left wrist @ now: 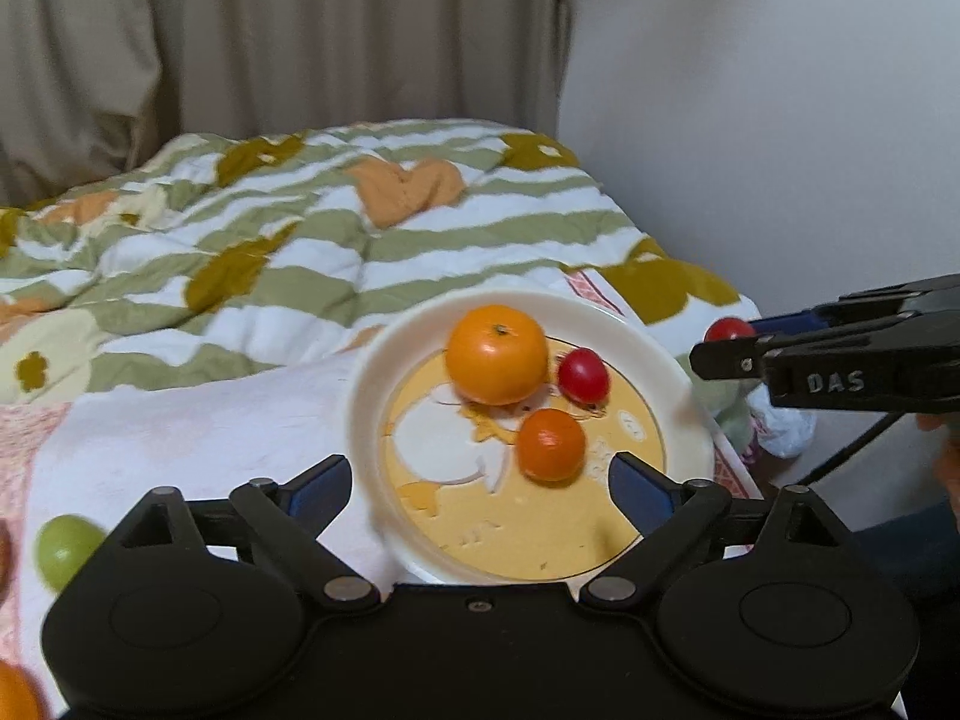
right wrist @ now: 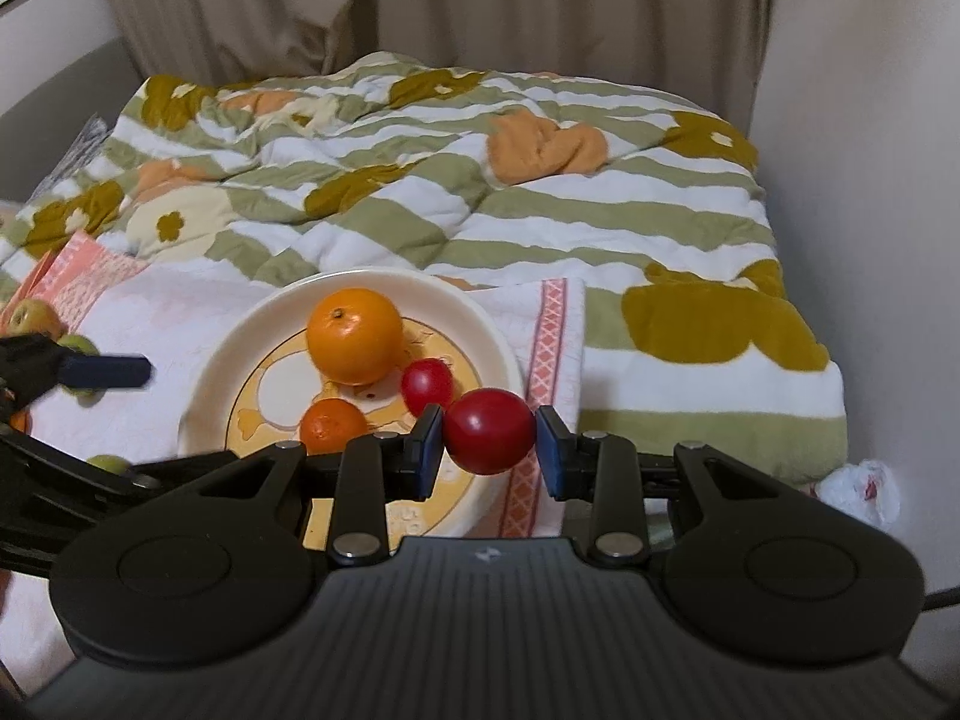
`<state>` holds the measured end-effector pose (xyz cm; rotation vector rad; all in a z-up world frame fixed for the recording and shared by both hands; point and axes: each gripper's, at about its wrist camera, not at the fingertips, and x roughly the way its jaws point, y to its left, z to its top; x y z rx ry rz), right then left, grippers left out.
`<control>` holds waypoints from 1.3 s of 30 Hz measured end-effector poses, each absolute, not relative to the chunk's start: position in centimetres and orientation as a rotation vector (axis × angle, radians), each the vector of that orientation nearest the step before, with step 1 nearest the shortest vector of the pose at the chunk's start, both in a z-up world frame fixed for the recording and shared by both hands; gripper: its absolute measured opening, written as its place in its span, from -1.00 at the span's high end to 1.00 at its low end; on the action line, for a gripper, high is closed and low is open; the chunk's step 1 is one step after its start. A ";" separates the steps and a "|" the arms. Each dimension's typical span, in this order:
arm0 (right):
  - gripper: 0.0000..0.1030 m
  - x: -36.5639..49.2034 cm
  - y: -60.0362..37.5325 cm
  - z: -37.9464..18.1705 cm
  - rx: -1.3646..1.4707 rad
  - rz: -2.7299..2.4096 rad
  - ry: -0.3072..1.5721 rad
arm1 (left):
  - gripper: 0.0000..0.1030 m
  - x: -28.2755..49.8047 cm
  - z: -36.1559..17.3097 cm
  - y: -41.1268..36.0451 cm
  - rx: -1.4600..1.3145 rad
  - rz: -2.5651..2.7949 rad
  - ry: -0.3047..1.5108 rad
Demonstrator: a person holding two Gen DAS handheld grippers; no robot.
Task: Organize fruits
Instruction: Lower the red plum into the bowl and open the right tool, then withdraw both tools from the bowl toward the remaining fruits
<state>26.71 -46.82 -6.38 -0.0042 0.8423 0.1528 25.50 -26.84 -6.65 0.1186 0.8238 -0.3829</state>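
while the plate (left wrist: 372, 372) holds two oranges (left wrist: 497, 354), one red fruit (left wrist: 583, 376)

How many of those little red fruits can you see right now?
2. One red fruit lies on the plate beside the big orange. The other red fruit is pinched in the right gripper, at the plate's edge. More may be hidden.

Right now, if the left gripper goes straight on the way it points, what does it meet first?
Probably the plate: the open left gripper aims down at its yellow floor, just short of the small orange. Nothing is between its fingers. Depth is unclear, so it might touch that orange first.
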 end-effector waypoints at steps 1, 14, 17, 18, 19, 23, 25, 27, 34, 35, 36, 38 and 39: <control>0.07 26.7 -46.5 -6.5 -0.017 0.166 0.840 | -0.89 25.3 -6.4 -26.6 0.120 -0.372 0.816; 0.07 27.3 -42.5 -10.6 -0.241 0.330 0.856 | -0.92 21.6 -4.6 -23.5 0.124 -0.252 0.750; 0.06 27.5 -42.3 -11.0 -0.250 0.346 0.854 | -0.92 20.9 -4.6 -22.9 0.112 -0.230 0.750; 0.06 27.5 -42.3 -11.1 -0.255 0.351 0.851 | -0.92 20.7 -4.6 -22.7 0.108 -0.225 0.750; 0.05 27.4 -42.2 -11.2 -0.264 0.351 0.846 | -0.92 20.5 -4.6 -22.5 0.103 -0.220 0.752; -0.60 26.7 -42.1 -10.8 -0.288 0.341 0.810 | -0.92 19.7 -4.6 -22.2 0.094 -0.203 0.751; -0.94 26.0 -42.2 -10.4 -0.292 0.327 0.768 | -0.92 19.3 -4.4 -22.1 0.094 -0.196 0.744; -1.00 25.4 -42.3 -9.9 -0.286 0.330 0.740 | -0.92 18.9 -4.3 -22.1 0.097 -0.189 0.738; -1.00 23.7 -43.2 -8.2 -0.208 0.303 0.740 | -0.92 17.5 -3.4 -22.1 0.086 -0.190 0.712; -1.00 23.3 -43.3 -7.9 -0.198 0.299 0.736 | -0.92 17.2 -3.1 -22.1 0.086 -0.192 0.704; -1.00 22.9 -43.4 -7.4 -0.191 0.294 0.732 | -0.92 16.8 -2.9 -22.2 0.086 -0.191 0.696; -1.00 22.2 -43.6 -6.7 -0.178 0.289 0.730 | -0.92 16.0 -2.3 -22.3 0.090 -0.189 0.681; -1.00 21.8 -43.7 -6.3 -0.170 0.293 0.730 | -0.92 15.5 -2.0 -22.3 0.092 -0.189 0.674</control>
